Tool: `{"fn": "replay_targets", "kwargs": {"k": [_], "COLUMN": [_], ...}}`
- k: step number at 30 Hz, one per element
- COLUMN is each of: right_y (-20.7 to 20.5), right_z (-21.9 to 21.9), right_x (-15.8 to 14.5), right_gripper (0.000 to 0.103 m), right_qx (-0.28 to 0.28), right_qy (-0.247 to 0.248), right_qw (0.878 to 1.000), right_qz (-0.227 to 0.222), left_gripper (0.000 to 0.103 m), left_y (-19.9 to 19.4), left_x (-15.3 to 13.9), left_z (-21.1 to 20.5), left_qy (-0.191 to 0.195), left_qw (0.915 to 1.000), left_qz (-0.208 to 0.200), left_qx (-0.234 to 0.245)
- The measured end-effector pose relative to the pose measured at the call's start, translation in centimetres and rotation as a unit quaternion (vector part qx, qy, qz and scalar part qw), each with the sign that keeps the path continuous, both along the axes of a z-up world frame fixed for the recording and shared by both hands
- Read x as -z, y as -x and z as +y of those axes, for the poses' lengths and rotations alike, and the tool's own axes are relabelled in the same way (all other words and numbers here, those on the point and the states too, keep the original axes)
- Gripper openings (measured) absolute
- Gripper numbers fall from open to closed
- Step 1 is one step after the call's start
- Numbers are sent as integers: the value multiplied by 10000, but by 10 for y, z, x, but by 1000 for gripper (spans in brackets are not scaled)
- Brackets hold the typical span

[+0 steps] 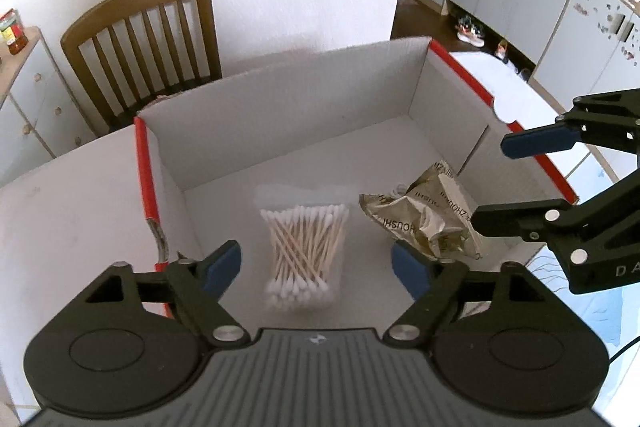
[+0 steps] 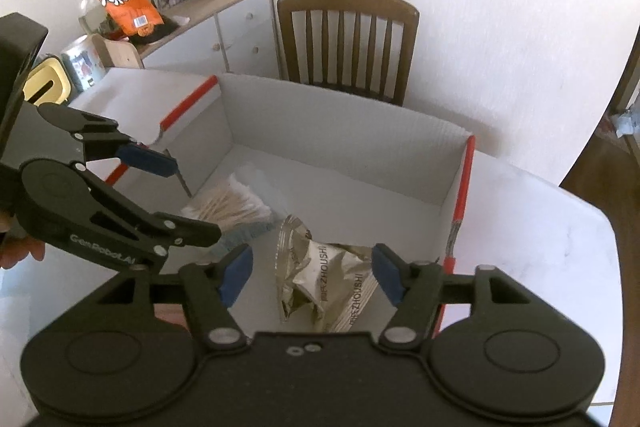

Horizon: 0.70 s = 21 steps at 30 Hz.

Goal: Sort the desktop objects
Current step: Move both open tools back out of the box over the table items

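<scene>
The pack of cotton swabs [image 1: 303, 251] lies on the floor of the open cardboard box [image 1: 280, 115], toward its left wall, with the crumpled foil packet [image 1: 424, 215] just beside it toward the right wall. Both look already dropped in, so the step in hand seems to be letting go and backing out.

Your left gripper [image 1: 318, 269] hangs over the swabs with its jaws spread wide and nothing between the pads. Your right gripper [image 2: 312, 277] hangs over the foil packet, jaws likewise well apart and clear of it; neither holds anything.

Lift both straight up before you swing away, and keep the jaws apart so no pad catches the swab wrapper or the foil.

Watch the box's red-edged side walls [image 2: 462, 195]: each stands near a gripper on its outer side. The two grippers are also near each other over the middle of the box, so part them outward only once they are above the rim. Beyond the box, the desk [image 2: 532, 211] on the right offers open room.
</scene>
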State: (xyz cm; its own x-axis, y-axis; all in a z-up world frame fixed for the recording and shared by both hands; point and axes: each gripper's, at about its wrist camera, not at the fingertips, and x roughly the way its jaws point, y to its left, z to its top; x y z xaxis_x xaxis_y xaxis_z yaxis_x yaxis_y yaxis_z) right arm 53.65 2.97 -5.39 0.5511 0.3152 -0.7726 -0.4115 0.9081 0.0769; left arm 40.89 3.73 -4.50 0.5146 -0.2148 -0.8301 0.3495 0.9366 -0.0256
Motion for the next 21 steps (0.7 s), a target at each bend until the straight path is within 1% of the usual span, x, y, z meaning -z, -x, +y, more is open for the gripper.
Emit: {"fn": "replay_targets", "kwargs": {"k": [4,5,11,17,21], "right_y": [8,11,24,42,57], "right_z": [-2,-2,-3,-3,-4], "right_x": [-6,-7,-15,-27,-30], "right_gripper": [72,73,76,77,83], "right_qx": [3,-11,38,161,328], "right_qy": [-17,-23,38,23,13], "right_qw": [10000,10000,9997,9982,9948], "right_qz": [-69,-83,-218,-577,-960], "left_gripper": [84,86,87,87,87], "left_y": [12,16,35,51,62], "left_x": [-8,-9,-12,-19,-24], "left_z": [3,3,2,5,6], "left_qy": [109,129,117,257,302], "left_qw": [9999,9998,9997,9989,9984], "left_qz": [-103,-123,-224,-381,-467], "left_qx": [-40,-45,-71,-130,-92]}}
